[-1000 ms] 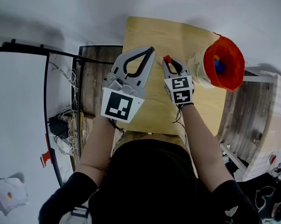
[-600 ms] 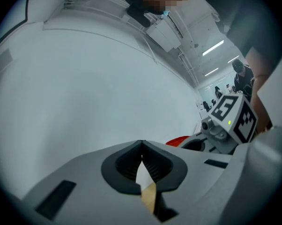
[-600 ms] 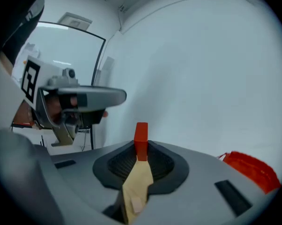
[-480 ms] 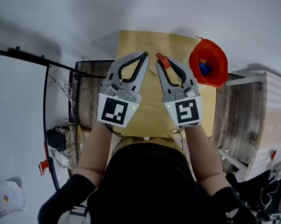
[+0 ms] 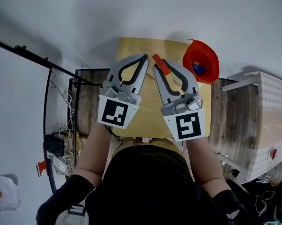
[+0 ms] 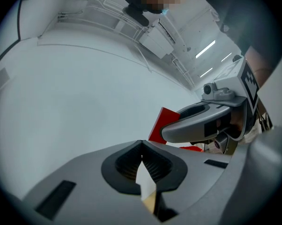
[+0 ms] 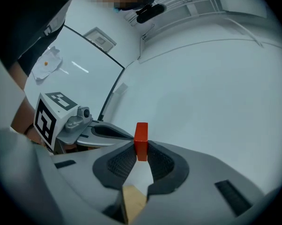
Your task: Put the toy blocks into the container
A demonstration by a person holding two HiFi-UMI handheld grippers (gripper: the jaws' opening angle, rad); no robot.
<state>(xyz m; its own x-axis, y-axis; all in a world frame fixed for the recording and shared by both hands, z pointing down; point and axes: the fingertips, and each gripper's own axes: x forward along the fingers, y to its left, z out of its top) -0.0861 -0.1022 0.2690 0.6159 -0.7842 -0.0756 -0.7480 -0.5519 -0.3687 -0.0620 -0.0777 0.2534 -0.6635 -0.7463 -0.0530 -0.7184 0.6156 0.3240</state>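
My right gripper (image 5: 159, 65) is shut on a flat red block (image 5: 160, 64), raised high above the small wooden table (image 5: 131, 50); in the right gripper view the red block (image 7: 141, 141) stands upright between the fingertips. The left gripper (image 5: 144, 57) is shut with nothing in it, beside the right one, and its tips (image 6: 142, 143) meet in the left gripper view. An orange container (image 5: 202, 60) holding blue and yellow blocks stands at the table's far right corner, right of the red block.
A black frame bar (image 5: 35, 57) and a tangle of cables (image 5: 61, 144) lie on the floor to the left. A white checked box (image 5: 272, 121) stands at the right. The person's dark torso (image 5: 150, 186) fills the bottom.
Both grippers have risen toward the camera, the right one much more, carrying the red block up off the table. The table and container now look smaller and farther below.
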